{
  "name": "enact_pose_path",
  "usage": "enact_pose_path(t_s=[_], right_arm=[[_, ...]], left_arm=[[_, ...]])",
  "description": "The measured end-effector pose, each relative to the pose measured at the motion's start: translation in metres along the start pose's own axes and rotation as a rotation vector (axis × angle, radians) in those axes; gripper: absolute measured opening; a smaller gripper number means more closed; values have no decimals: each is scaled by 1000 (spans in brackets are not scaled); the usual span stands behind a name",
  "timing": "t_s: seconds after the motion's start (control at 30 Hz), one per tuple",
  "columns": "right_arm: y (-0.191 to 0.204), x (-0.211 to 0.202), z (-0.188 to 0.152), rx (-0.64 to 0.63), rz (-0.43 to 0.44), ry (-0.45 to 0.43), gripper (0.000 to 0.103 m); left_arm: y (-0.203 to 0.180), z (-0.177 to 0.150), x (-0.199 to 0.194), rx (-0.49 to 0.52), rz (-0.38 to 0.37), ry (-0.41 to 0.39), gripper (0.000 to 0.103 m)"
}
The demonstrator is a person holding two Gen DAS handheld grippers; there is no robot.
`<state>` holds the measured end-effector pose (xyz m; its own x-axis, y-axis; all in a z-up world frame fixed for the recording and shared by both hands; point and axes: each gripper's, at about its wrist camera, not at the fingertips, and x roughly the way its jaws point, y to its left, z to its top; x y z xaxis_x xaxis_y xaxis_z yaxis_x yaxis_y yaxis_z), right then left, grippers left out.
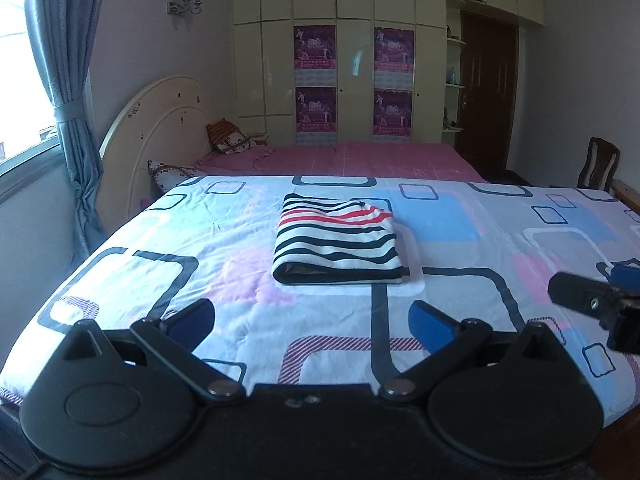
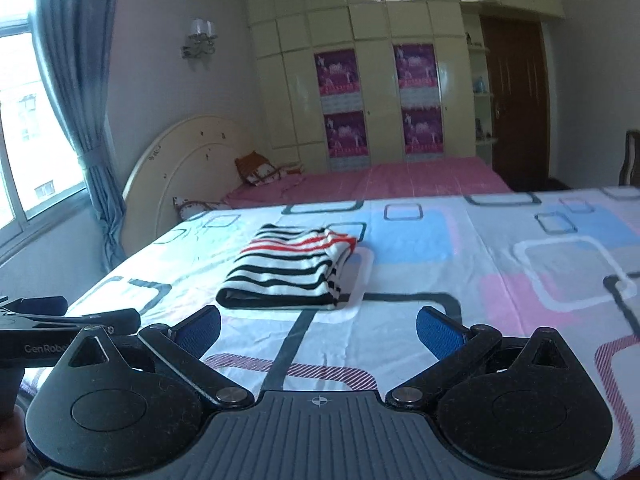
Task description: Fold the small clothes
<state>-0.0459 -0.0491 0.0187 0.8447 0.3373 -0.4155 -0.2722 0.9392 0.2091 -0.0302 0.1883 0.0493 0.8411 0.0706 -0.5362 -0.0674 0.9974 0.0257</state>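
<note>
Readable text: one partial brand mark

In the right wrist view, white letters "GenRobo", cut off by the housing in front, stand on the black body of the left gripper (image 2: 68,314); the print on the wardrobe posters (image 2: 336,70) is too blurred to read.

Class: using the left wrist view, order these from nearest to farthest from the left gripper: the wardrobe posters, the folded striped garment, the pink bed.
1. Folded striped garment, straight ahead of the left gripper on the patterned quilt.
2. Pink bed, beyond the quilt's far edge.
3. Wardrobe posters, on the back wall cabinets.
</note>
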Motion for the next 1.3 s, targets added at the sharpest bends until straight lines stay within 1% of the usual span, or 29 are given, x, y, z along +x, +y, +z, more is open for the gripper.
enact_pose_path(t_s=[0.2,0.43,1.3], right_arm=[[4,-14,-1,-28,-13,-36,103],[7,-15,-4,-29,-7,-38,103],[19,-10,-6,-46,5,-45,103]], left_arm=[[0,-1,-12,-16,7,-16,103],[3,2,-20,-23,19,-45,103],[17,3,-19,-39,22,-39,103]])
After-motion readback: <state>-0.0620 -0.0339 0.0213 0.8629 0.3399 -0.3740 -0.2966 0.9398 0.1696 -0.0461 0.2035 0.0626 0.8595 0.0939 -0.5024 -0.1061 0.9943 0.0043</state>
